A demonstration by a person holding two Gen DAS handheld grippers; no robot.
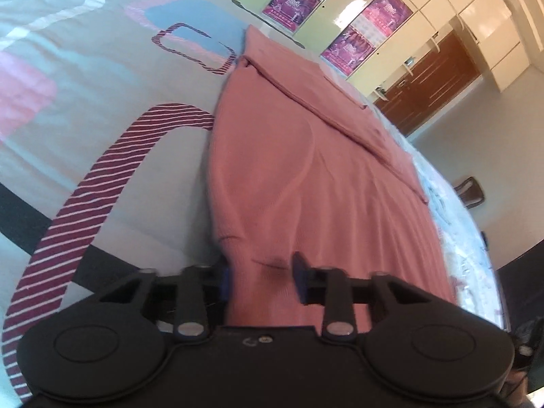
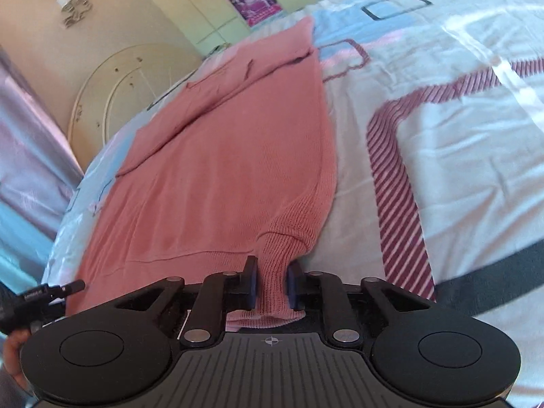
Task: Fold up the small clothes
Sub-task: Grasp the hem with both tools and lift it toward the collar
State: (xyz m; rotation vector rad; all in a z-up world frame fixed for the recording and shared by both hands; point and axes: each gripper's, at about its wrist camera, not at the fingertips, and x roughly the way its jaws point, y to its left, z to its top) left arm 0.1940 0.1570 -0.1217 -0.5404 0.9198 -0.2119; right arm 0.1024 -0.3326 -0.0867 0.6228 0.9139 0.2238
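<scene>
Risk first: an uneven lift, one corner rising ahead of the other, dragging the pink sweater [image 1: 306, 156] askew across the bed sheet [image 1: 102, 102] and undoing the flat lay. Second risk: a slip from the left gripper [image 1: 261, 280], clamped on a smooth, thin bunch of hem; pads pressed on cloth there, though how many layers sit between them cannot be told from this blurred near edge. Third: only the top layer caught on one side, leaving the lower layer behind and spoiling the fold line.

Right gripper [image 2: 270, 284] squeezed shut on the ribbed corner of the hem, knit bunched into a narrow column between the blue pads [image 2: 252, 282]; thicker rib there, probably the firmer hold of the two.

Sweater lying flat on the bed, hem end nearest both claws, body stretching away toward the wardrobe doors [image 1: 391, 6]. Salmon-pink fine knit, ribbed band at the hem, sleeves folded inward and crossing the upper body as diagonal bands. A few soft lengthwise wrinkles down the middle; side edges fairly straight. Soft, limp fabric, likely to sag between two held corners.
</scene>
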